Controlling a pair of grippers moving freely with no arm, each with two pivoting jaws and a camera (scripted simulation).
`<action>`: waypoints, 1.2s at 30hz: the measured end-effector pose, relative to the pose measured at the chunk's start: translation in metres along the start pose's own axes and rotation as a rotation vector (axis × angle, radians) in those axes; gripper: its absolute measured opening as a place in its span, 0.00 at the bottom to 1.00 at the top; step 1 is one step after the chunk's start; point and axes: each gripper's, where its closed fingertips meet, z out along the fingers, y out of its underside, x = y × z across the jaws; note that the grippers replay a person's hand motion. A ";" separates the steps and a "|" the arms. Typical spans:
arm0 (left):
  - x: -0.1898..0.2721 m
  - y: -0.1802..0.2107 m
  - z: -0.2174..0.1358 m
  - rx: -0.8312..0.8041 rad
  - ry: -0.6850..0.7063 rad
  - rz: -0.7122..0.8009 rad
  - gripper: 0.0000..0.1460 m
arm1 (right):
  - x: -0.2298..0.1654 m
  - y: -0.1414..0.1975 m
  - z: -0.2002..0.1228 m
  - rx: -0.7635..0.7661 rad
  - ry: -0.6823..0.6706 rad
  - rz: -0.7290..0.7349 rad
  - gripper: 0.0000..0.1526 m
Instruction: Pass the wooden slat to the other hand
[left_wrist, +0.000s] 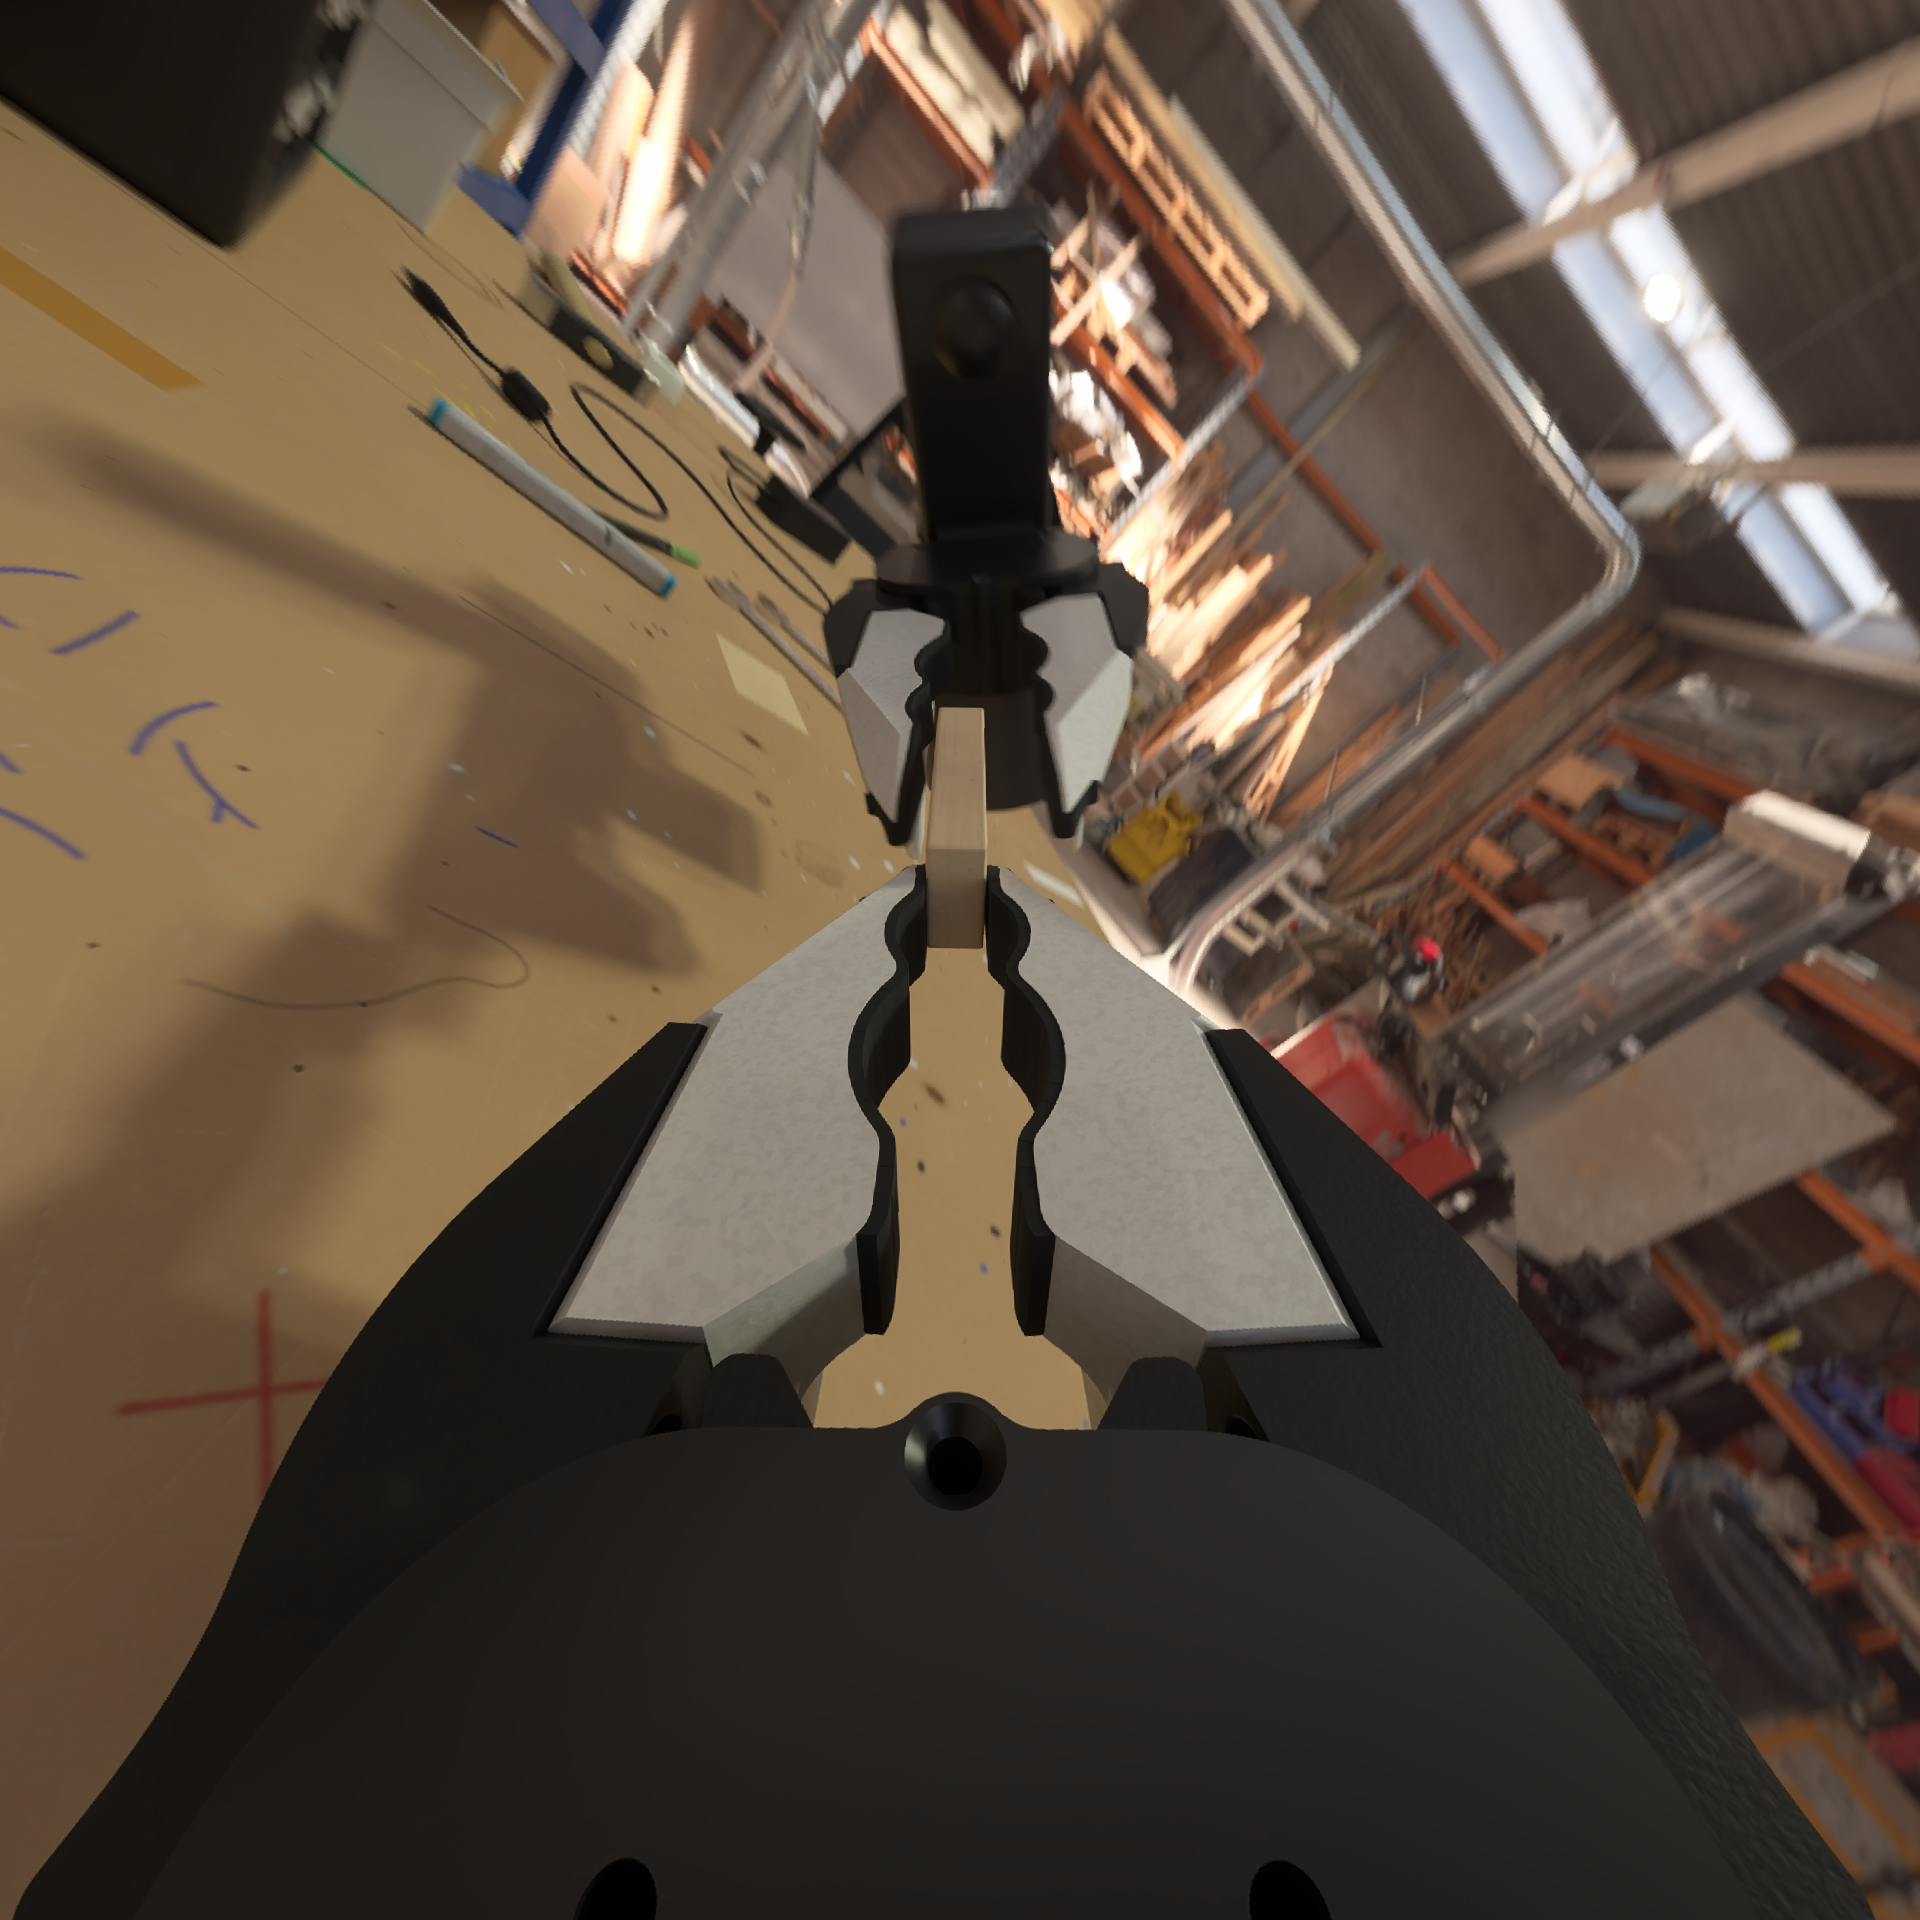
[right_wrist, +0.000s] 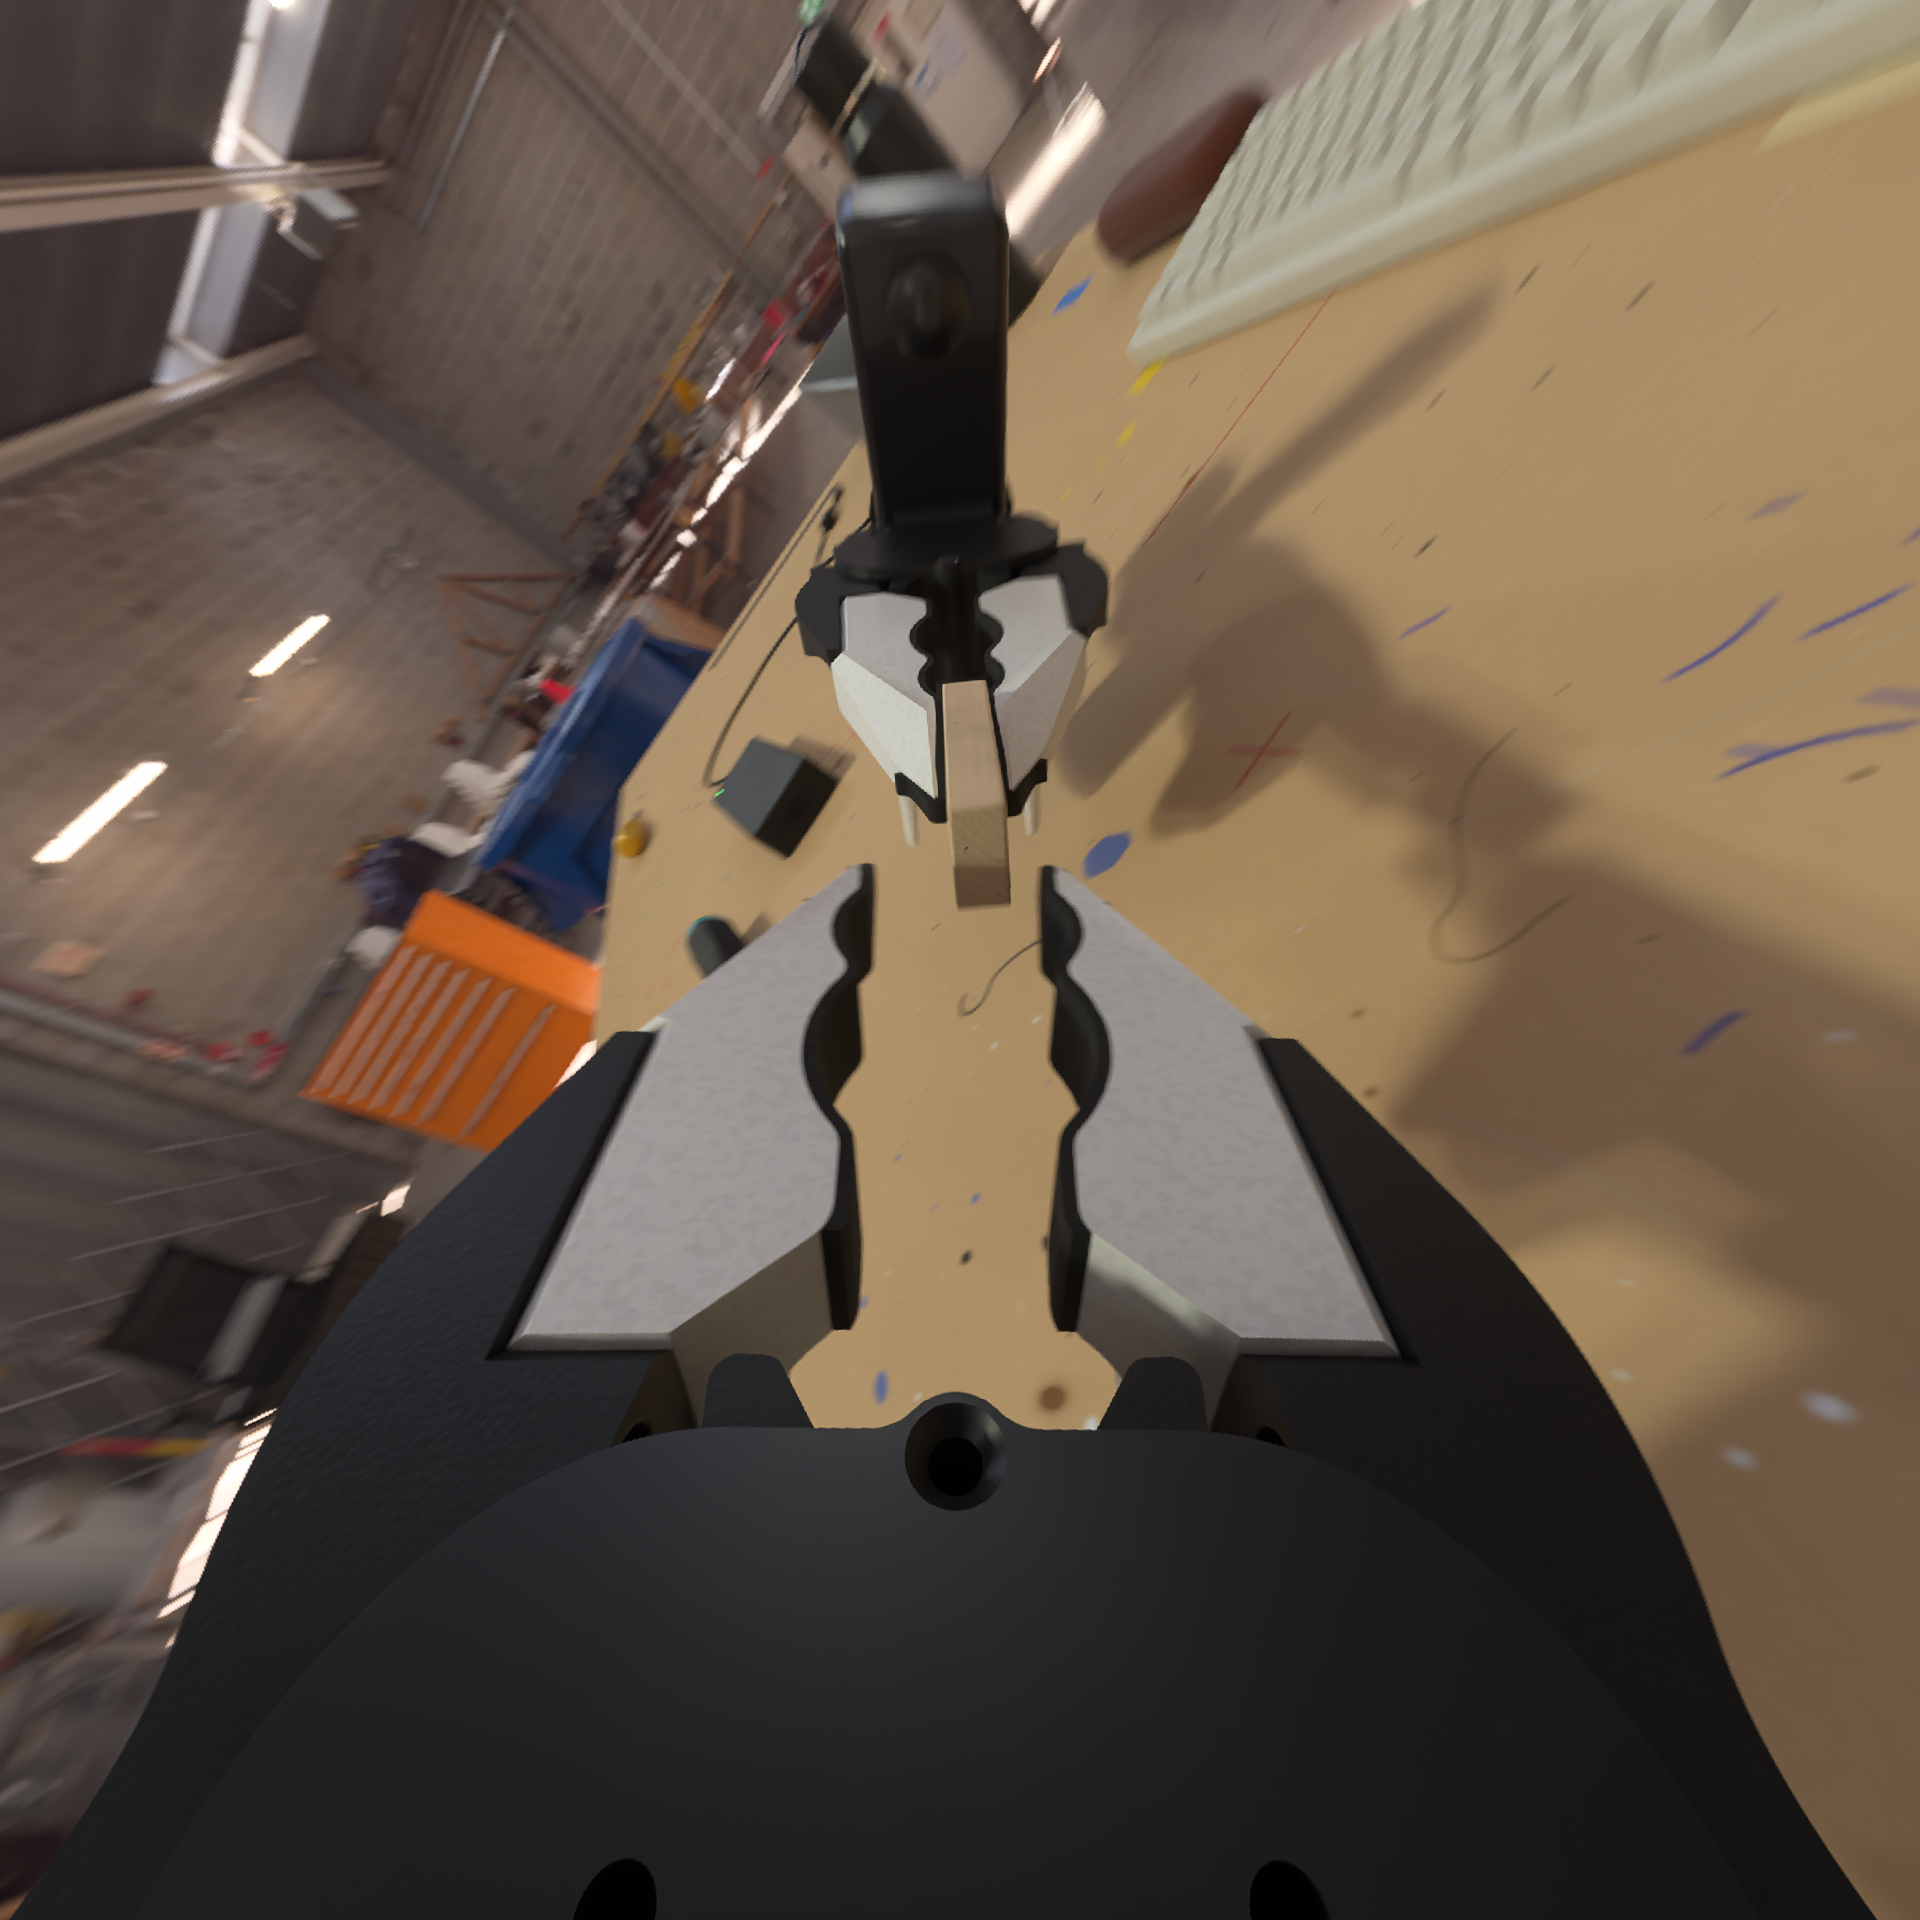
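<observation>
The wooden slat (left_wrist: 956, 831) is a short pale bar held in the air above the tan tabletop (left_wrist: 312, 987). My left gripper (left_wrist: 956, 904) is shut on its near end at the fingertips. The slat points away toward my right gripper (left_wrist: 982, 826), which faces it with its jaws open on either side of the far end. In the right wrist view my right gripper (right_wrist: 956, 883) is open, and the slat's free end (right_wrist: 982, 862) sits just ahead of its fingertips, between them, touching neither. My left gripper (right_wrist: 971, 810) shows beyond it, clamped on the slat.
A marker pen (left_wrist: 551, 499) and black cables (left_wrist: 623, 457) lie on the table to the left. A small black box (right_wrist: 779, 795), a pale keyboard (right_wrist: 1507, 177) and a brown pad (right_wrist: 1174, 177) lie on it too. An orange cabinet (right_wrist: 457, 1018) and a blue bin (right_wrist: 592, 758) stand beyond the table edge.
</observation>
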 end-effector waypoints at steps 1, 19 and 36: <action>-0.002 -0.005 -0.002 0.038 -0.004 -0.023 0.07 | 0.002 -0.005 -0.004 0.033 0.037 -0.039 0.27; -0.006 -0.049 -0.030 0.492 0.046 -0.159 0.07 | 0.008 -0.023 0.005 0.442 0.186 -0.004 0.33; -0.011 -0.044 -0.027 0.479 0.017 -0.129 0.07 | 0.008 -0.033 0.013 0.555 0.021 0.058 0.02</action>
